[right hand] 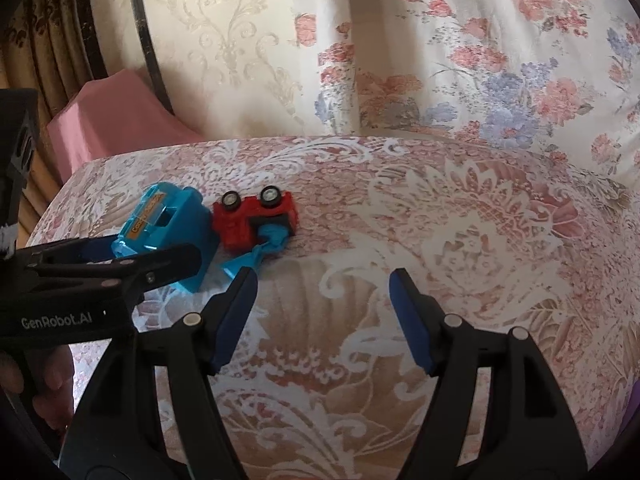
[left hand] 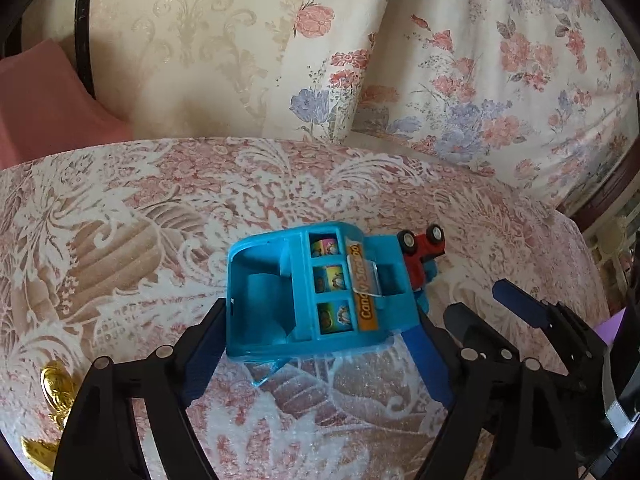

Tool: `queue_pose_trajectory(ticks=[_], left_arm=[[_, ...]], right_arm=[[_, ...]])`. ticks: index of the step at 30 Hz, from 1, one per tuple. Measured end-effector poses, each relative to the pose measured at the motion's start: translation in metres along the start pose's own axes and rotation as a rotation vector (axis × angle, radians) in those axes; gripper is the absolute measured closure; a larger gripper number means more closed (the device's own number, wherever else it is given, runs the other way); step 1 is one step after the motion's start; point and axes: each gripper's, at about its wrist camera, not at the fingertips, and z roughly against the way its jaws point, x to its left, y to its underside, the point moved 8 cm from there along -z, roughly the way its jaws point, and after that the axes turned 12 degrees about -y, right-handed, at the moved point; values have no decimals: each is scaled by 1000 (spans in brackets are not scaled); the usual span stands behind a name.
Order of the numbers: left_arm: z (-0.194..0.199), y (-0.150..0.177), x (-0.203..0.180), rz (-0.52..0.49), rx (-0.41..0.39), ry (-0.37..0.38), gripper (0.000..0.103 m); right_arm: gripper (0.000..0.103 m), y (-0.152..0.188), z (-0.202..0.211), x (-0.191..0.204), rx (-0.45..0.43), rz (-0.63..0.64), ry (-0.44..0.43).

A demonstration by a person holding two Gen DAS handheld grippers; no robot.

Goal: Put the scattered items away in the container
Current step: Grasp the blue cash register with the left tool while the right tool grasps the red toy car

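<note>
Progress looks pretty early here, honestly. Two toys are sitting out on the patterned cushion, and no container shows up in either view, so nothing can be called tidied yet as far as the pictures go. The blue candy toy lies on its side near the left part of the cushion, with its picture windows and orange label facing up. The left gripper straddles it: one blue pad sits at the toy's left edge, the other at its right edge, and they seem to be touching or just about touching the plastic. Whether it's properly clamped is hard to call from these shots; the toy rests on the fabric, not lifted. Just behind it, on the far right side, the red toy truck lies tipped over, wheels up, touching the blue toy, with a blue scoop-like bit sticking out toward the near side. The right gripper hangs over bare cushion to the right of both toys, jaws spread fairly wide with nothing between them. A gold item peeks in at the near left edge in the left wrist view, possibly another stray. So: both toys to go, container not located.
</note>
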Motion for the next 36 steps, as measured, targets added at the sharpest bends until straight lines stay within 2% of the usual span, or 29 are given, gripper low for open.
queue_pose_trajectory(ticks=[4, 8, 11, 13, 17, 26, 27, 28, 29, 36], left_arm=[[6, 0, 18, -10, -11, -55, 20], [10, 3, 37, 0, -11, -68, 20], [11, 7, 49, 12, -11, -68, 20], [10, 9, 54, 28, -3, -46, 20], [13, 11, 57, 17, -13, -49, 20], [17, 14, 57, 5, -31, -46, 20], [17, 14, 57, 6, -31, -46, 20], [17, 14, 57, 8, -32, -46, 20], [17, 15, 57, 10, -33, -46, 20], [20, 19, 54, -2, -33, -51, 20]], right_arm=[[31, -1, -2, 6, 1, 4, -20], [19, -5, -6, 18, -1, 20, -50], [18, -9, -13, 29, 1, 36, -76], [18, -11, -22, 30, 17, 31, -62], [18, -12, -38, 29, 49, 23, -48], [18, -24, -52, 26, 56, 12, -30], [19, -24, -52, 26, 56, 15, -21], [28, -24, -52, 26, 56, 19, -12], [46, -25, -50, 26, 52, 24, 4], [47, -22, -43, 24, 55, -12, -7]])
